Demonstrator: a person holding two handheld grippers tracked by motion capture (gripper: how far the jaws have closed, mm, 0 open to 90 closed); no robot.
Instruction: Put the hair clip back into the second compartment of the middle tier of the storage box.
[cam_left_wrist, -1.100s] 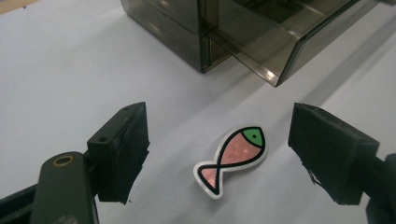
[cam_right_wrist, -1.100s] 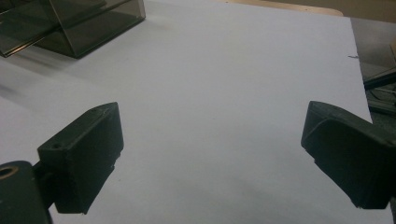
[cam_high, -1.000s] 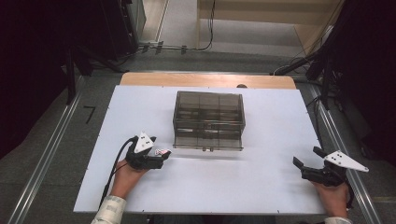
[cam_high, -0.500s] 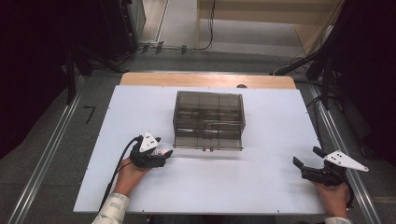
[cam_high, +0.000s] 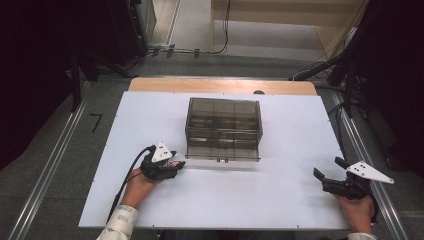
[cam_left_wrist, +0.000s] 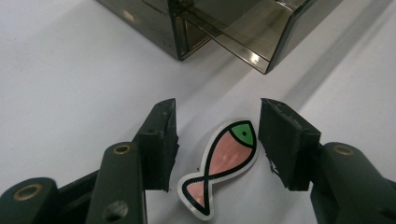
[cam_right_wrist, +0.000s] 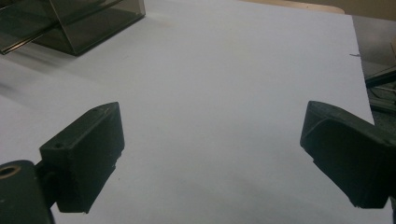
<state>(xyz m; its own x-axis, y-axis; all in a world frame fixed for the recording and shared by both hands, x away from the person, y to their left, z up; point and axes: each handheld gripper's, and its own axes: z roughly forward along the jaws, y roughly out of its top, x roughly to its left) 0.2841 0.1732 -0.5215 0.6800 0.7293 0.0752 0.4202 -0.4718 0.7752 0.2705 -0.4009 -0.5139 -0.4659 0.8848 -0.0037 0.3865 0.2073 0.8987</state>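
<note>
A white tabletop (cam_high: 280, 200) with a strip of bare wood along its far edge stands on a grey floor, dark equipment and cables behind it. Near the middle sits a smoked, see-through plastic drawer box (cam_high: 224, 129), one of its drawers drawn a little way out toward the person, as the left gripper view shows. Just in front of the box's near left corner, the left gripper (cam_left_wrist: 217, 140) hangs low over a flat fish-shaped sticker, pink with a green head and a black outline (cam_left_wrist: 222, 165), which lies on the tabletop between the two black fingers (cam_left_wrist: 159, 140); they stand moderately open, one on each side of the fish, holding nothing. The step in hand appears to be picking this fish up. Because it looks thin and lies flat, the fingers would need to press down to the surface and close across its narrow width, near the body's middle, so an edge lifts rather than slides away. The box is close ahead, so a forward push risks striking the drawer. The right gripper (cam_high: 335, 177) rests well apart at the tabletop's near right, its fingers (cam_right_wrist: 88, 154) wide open and empty, out of the way.
</note>
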